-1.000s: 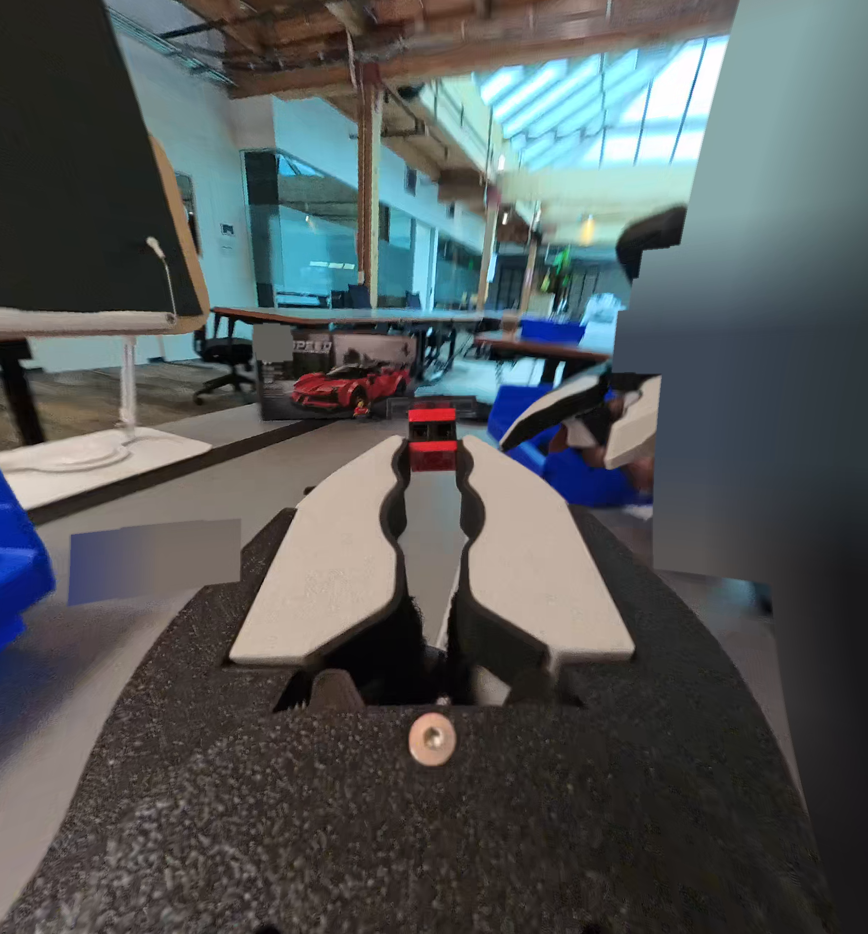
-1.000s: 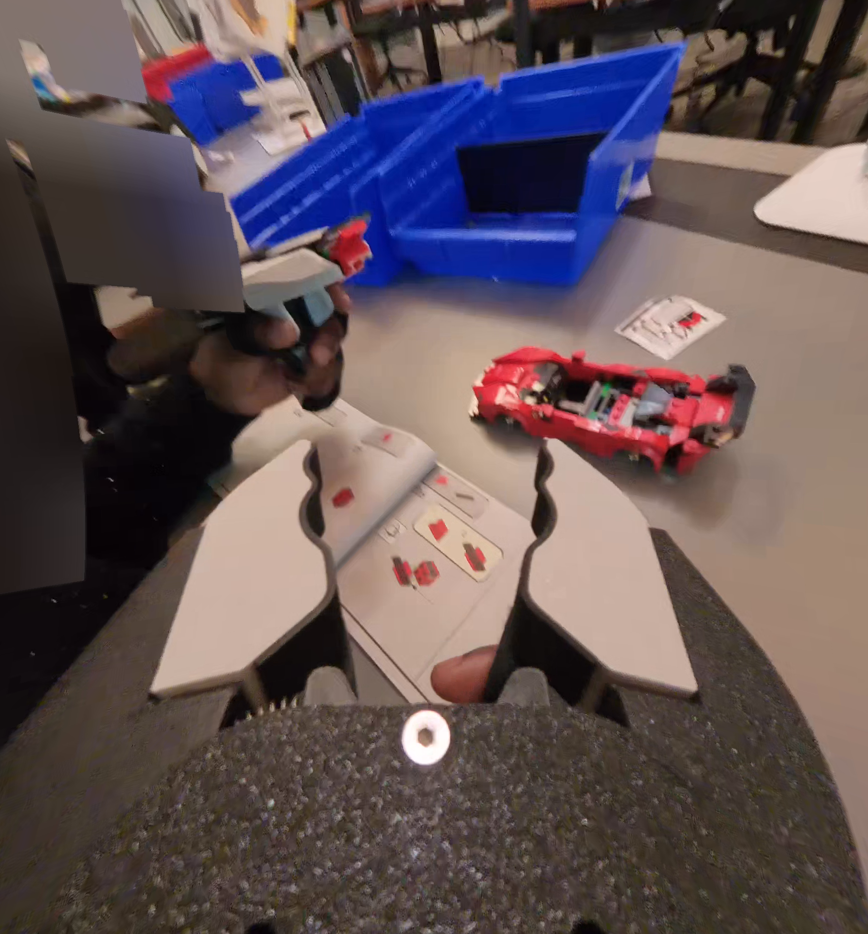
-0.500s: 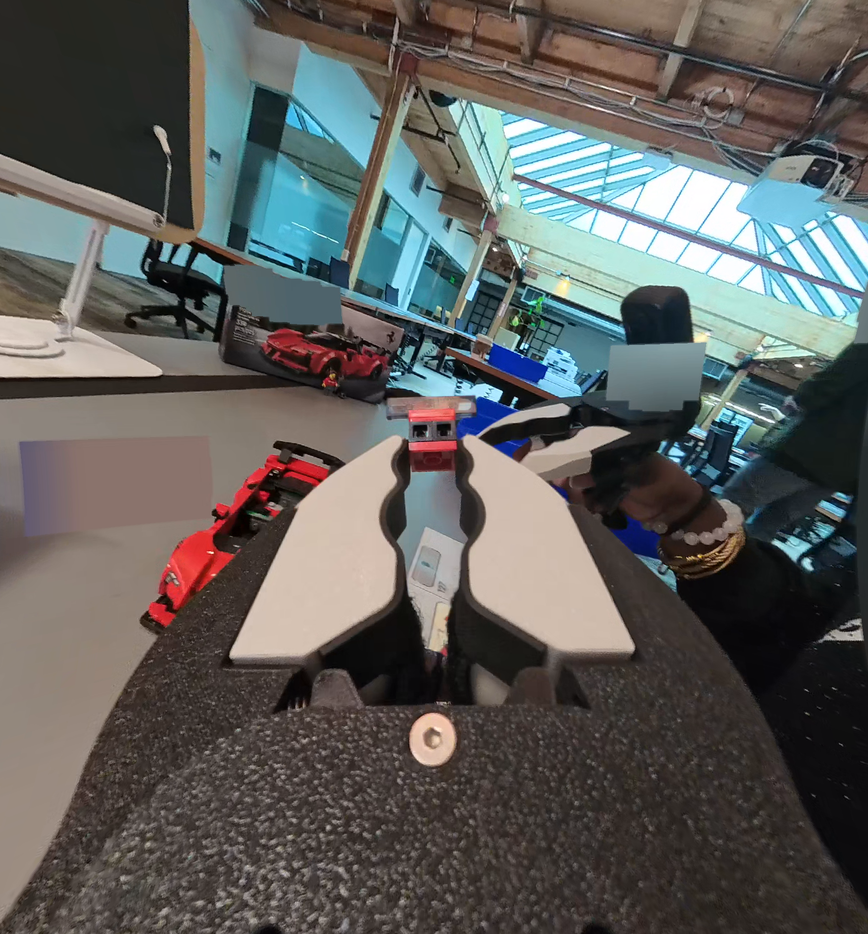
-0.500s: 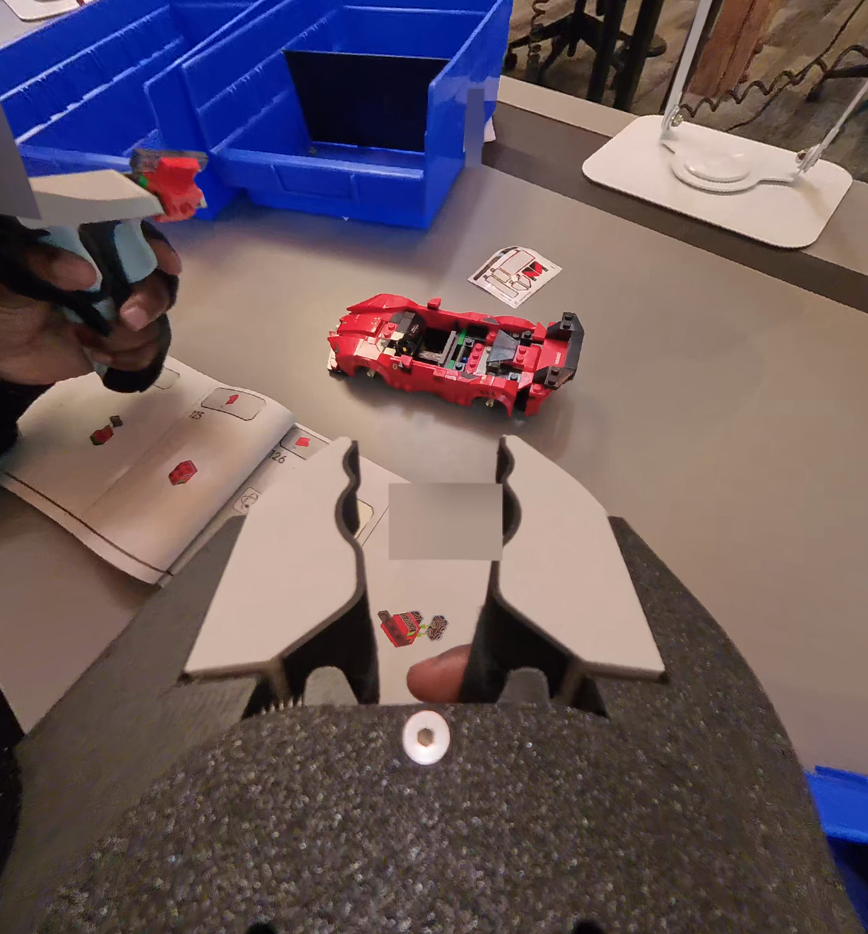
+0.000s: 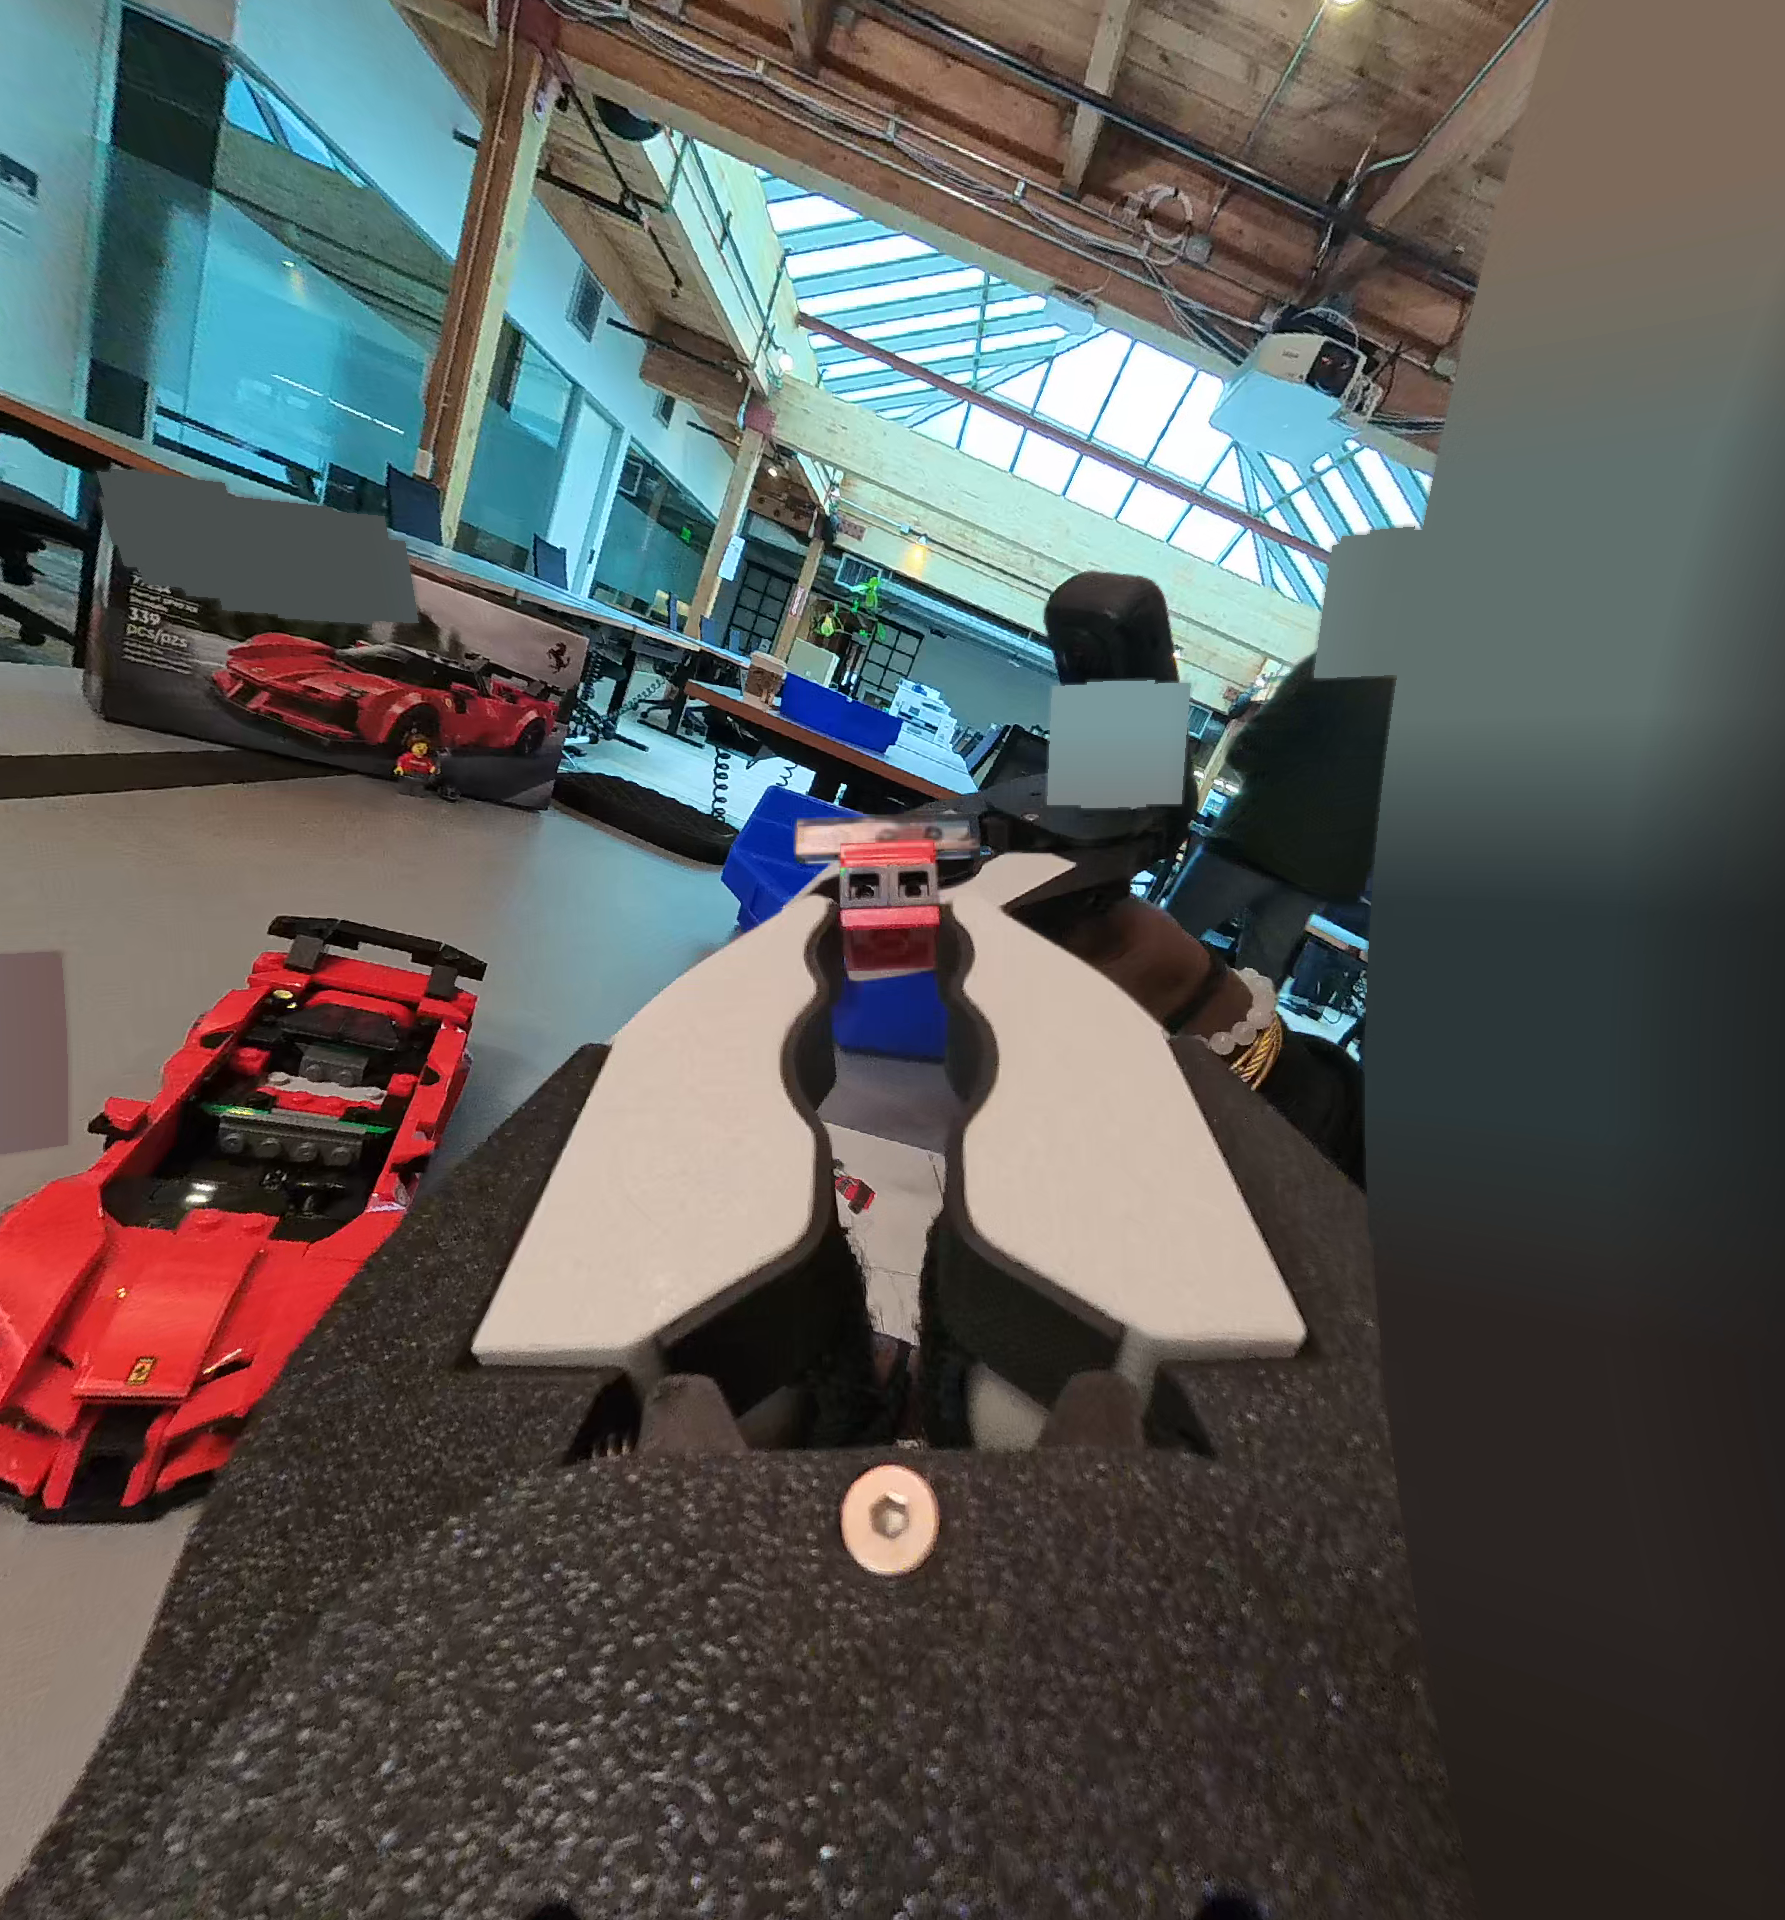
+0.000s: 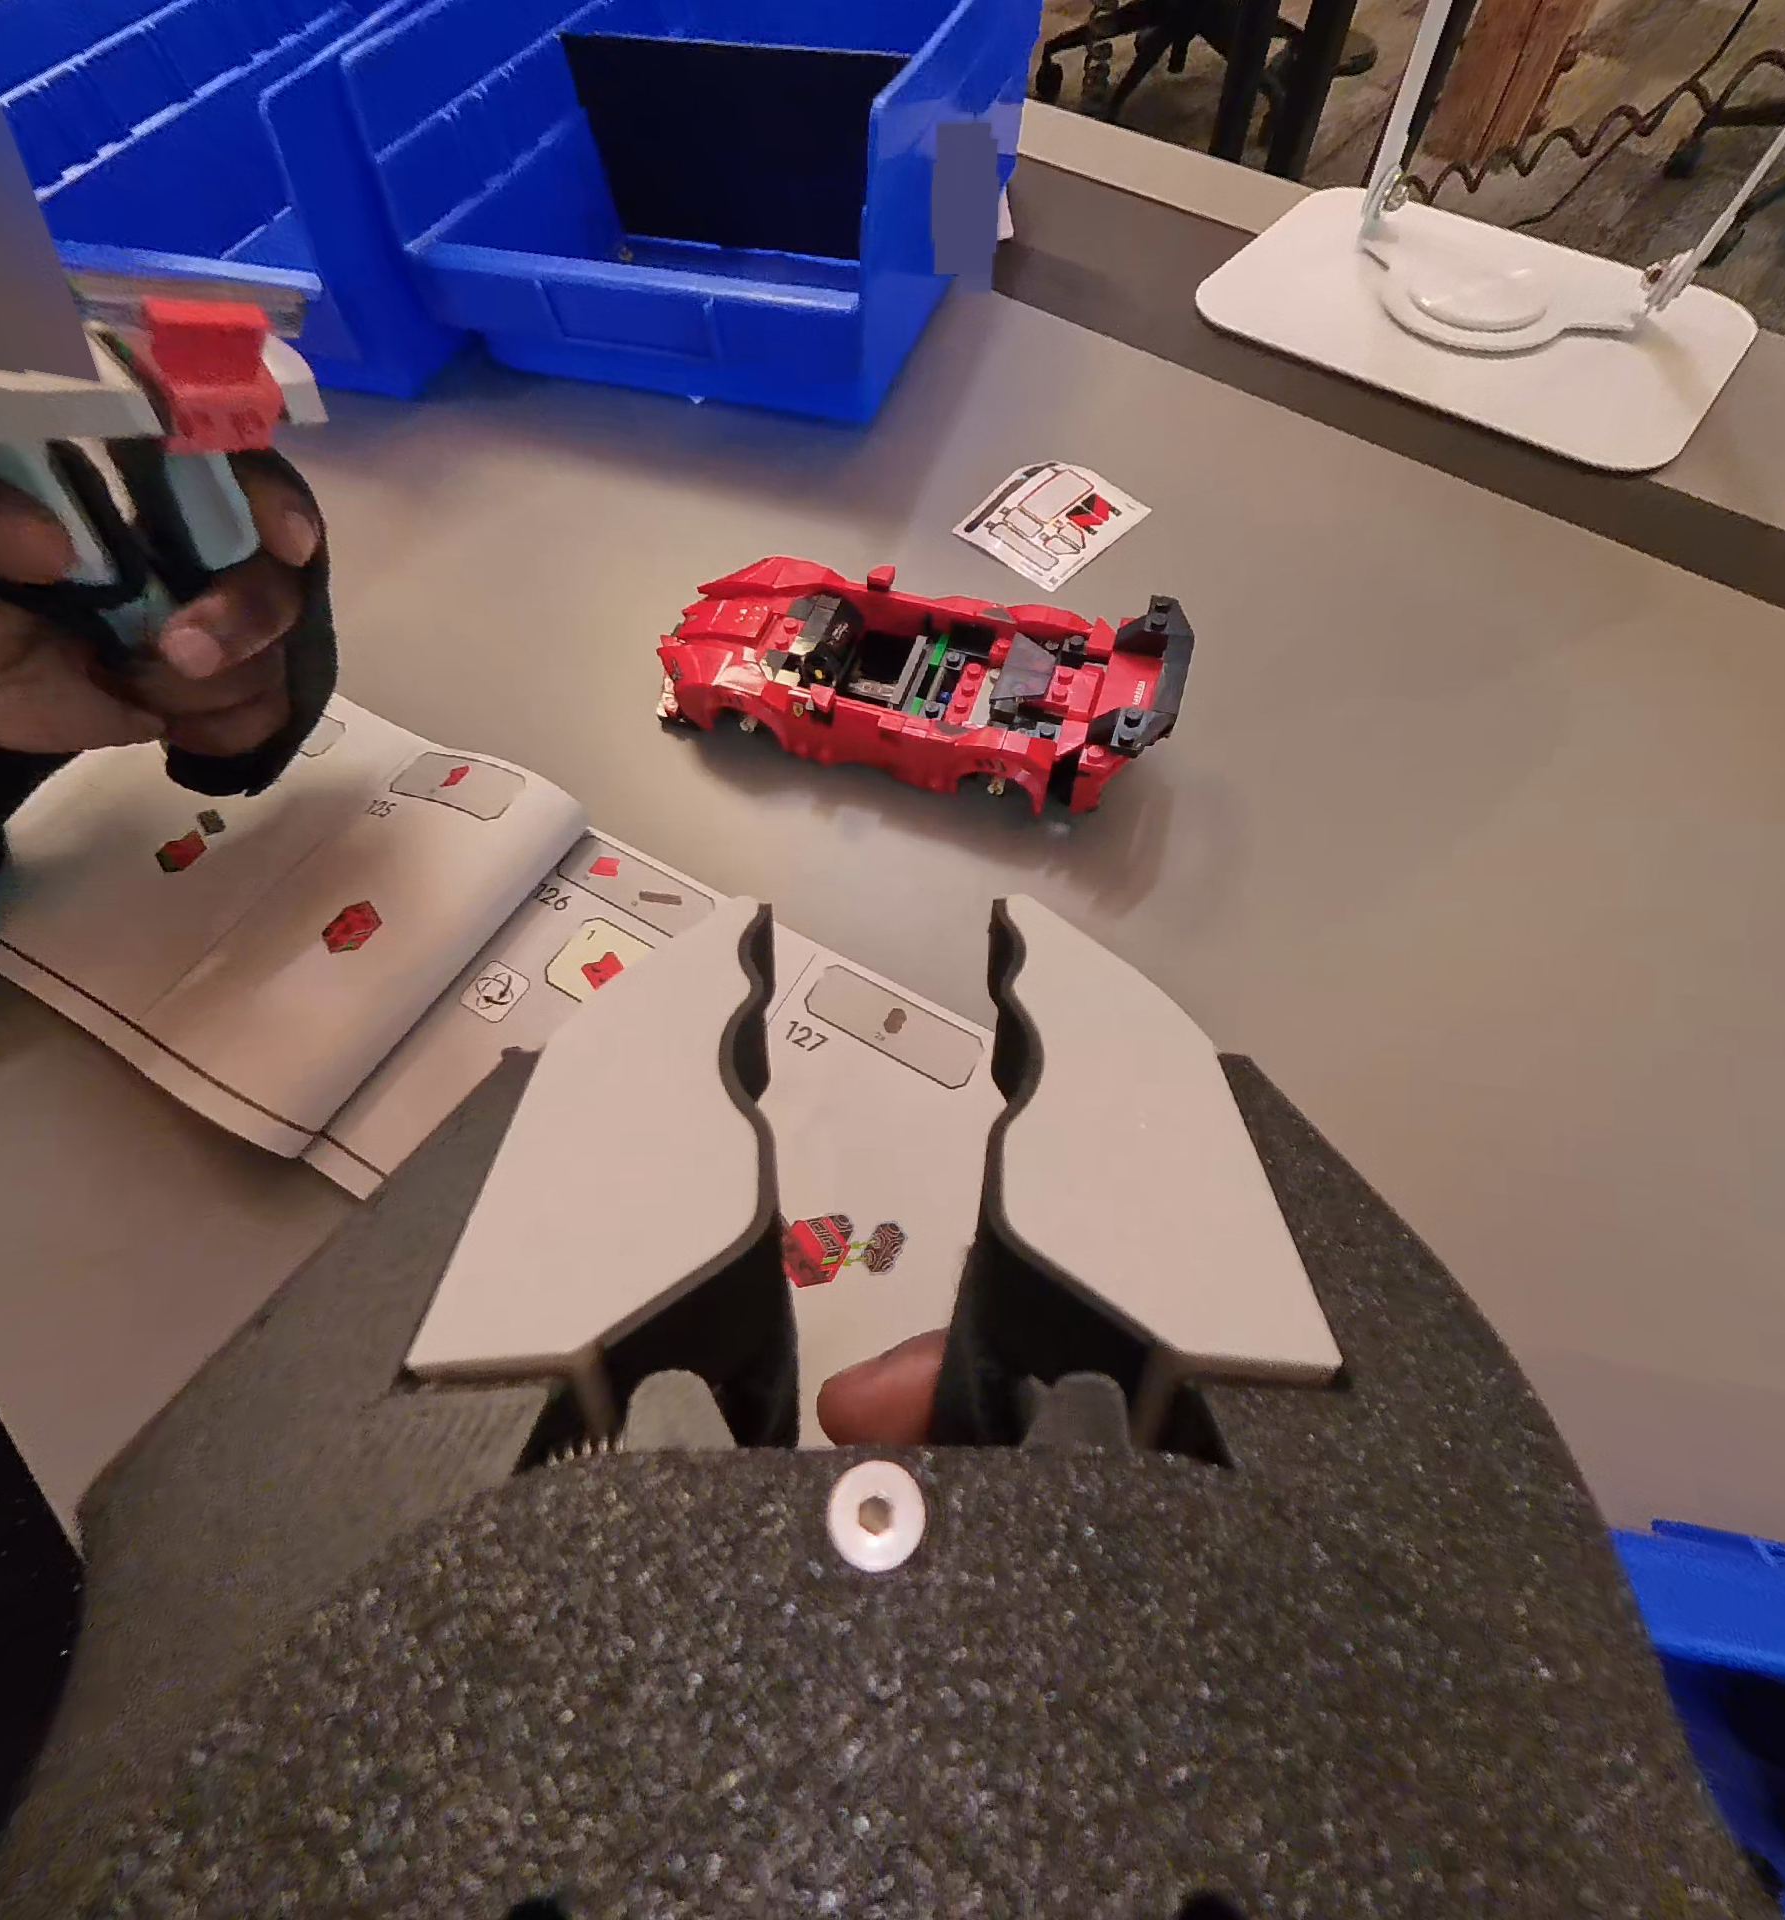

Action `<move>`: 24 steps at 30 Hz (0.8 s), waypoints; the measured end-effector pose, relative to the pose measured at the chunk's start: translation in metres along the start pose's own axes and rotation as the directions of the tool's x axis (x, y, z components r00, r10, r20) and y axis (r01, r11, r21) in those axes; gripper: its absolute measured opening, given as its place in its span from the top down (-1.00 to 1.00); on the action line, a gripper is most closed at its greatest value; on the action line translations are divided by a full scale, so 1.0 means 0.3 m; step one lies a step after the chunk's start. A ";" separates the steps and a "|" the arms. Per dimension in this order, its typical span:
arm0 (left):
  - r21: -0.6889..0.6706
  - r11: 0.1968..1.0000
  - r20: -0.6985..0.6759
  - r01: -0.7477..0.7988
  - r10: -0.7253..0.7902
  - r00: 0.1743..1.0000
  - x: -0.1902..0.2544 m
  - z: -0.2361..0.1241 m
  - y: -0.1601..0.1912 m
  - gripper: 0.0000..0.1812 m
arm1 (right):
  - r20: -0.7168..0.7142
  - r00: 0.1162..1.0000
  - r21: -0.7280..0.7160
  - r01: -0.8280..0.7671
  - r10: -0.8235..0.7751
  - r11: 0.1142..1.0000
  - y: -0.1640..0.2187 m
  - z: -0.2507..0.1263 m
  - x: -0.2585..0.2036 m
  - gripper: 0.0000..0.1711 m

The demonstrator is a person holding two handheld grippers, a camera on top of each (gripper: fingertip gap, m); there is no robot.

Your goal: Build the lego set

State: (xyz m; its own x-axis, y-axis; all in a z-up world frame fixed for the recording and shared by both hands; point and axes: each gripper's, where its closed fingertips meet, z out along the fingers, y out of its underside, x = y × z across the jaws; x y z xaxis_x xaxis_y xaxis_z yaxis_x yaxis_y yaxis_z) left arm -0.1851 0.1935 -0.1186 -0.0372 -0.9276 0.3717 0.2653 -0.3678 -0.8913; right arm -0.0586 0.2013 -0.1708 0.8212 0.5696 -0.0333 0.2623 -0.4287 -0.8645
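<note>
Bins (image 6: pixel 659 260) behind car (image 6: pixel 919 686) | booklet (image 6: pixel 348 914) under right gripper (image 6: pixel 872 966)

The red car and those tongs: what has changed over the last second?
The right tongs swung from low over the booklet to look down on the red car, narrowing a little but empty and open. The left tongs tilted upward and turned, bringing the car into their view. Unchanged: the left tongs stay shut on the small red brick assembly, and the car, sticker sheet and blue bins have not moved.
</note>
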 end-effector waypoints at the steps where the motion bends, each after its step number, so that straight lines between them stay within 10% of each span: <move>1: -0.009 1.000 -0.001 -0.003 0.003 1.000 0.001 0.001 0.005 0.82 | 0.006 1.000 0.005 0.004 -0.004 1.000 -0.003 -0.002 -0.004 0.54; 10: -0.272 0.955 0.076 -0.122 0.148 0.986 -0.033 0.011 0.125 0.82 | 0.357 0.913 0.088 0.174 -0.194 0.981 0.012 -0.049 -0.173 1.00; 24: -0.531 0.780 -0.260 -0.331 0.222 0.940 0.060 0.017 0.286 0.82 | 0.522 0.805 -0.027 0.347 -0.283 0.937 0.187 -0.020 -0.259 0.78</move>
State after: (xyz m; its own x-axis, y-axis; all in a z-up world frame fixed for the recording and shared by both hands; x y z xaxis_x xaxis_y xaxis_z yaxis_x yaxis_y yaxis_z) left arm -0.1581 0.1455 -0.1872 -0.2267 -0.9704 0.0837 -0.2921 -0.0142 -0.9563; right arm -0.1048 0.1288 -0.2138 0.3225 0.9456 -0.0435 0.5448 -0.2230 -0.8083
